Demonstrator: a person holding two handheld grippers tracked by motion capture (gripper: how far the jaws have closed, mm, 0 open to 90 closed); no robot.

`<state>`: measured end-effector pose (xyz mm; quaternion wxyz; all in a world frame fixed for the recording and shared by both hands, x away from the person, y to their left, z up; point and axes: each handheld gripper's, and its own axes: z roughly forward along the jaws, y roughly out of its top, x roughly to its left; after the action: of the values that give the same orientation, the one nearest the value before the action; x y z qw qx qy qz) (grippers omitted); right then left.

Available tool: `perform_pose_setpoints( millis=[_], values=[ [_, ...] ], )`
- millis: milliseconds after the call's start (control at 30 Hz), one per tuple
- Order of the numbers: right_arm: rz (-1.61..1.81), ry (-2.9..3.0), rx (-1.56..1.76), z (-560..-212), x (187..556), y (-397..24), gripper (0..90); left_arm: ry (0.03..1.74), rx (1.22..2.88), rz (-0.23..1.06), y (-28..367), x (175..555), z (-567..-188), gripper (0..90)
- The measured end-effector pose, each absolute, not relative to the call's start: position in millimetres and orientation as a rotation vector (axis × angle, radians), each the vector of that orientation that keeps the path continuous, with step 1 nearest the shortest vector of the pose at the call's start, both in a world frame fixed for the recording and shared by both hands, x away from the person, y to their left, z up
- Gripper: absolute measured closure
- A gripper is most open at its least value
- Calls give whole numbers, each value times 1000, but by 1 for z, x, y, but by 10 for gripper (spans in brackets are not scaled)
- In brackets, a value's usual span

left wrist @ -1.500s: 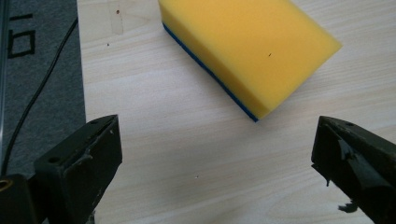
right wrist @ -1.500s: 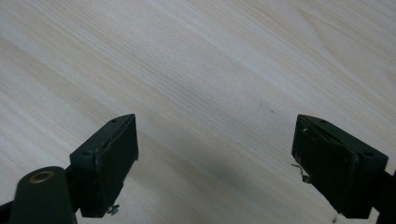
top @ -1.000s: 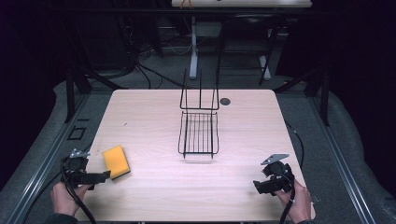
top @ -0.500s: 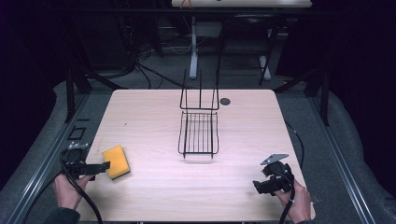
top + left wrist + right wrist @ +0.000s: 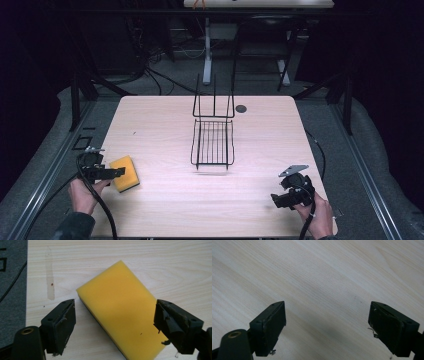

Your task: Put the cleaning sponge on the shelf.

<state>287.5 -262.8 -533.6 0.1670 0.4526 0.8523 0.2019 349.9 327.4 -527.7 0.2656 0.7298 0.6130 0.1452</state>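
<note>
Overhead: pale wooden worktop (image 5: 165,125), left tool (image 5: 118,172) at about 8 o'clock near the left edge, right tool (image 5: 274,200) at about 4 o'clock near the front right corner. Yellow sponge (image 5: 125,173) flat on the worktop at 8 o'clock, at the left tool's tip.

Closer, from the left gripper view: left tool (image 5: 113,326) spread wide, one jaw either side of the sponge (image 5: 122,312), neither jaw touching it. Dark underlayer visible along the sponge's near edge, not legible from above. Faint streak and small speck on the wood at 10 o'clock of that view.

Right gripper view: right tool (image 5: 327,325) also wide open, holding nothing, bare wood grain between the jaws.

Around: black wire rack (image 5: 213,135) at centre, upright back toward 12 o'clock, well apart from both tools. Small dark round disc (image 5: 241,108) just beside the rack at 1 o'clock. Nothing between sponge and rack.
</note>
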Motion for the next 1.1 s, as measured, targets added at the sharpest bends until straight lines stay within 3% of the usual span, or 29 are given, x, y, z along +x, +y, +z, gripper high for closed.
perform_pose_setpoints(
  millis=[367, 800, 1100],
  values=[
    [574, 2425, 1288, -533, 287, -262, 143, 1668, 1990, 340, 317, 358, -535, 1],
    [569, 2429, 1286, -534, 288, -262, 143, 1700, 2004, 285, 304, 372, -542, 0],
    [570, 2428, 1285, -534, 287, -263, 143, 1729, 2044, 328, 296, 376, -548, 2]
  ],
)
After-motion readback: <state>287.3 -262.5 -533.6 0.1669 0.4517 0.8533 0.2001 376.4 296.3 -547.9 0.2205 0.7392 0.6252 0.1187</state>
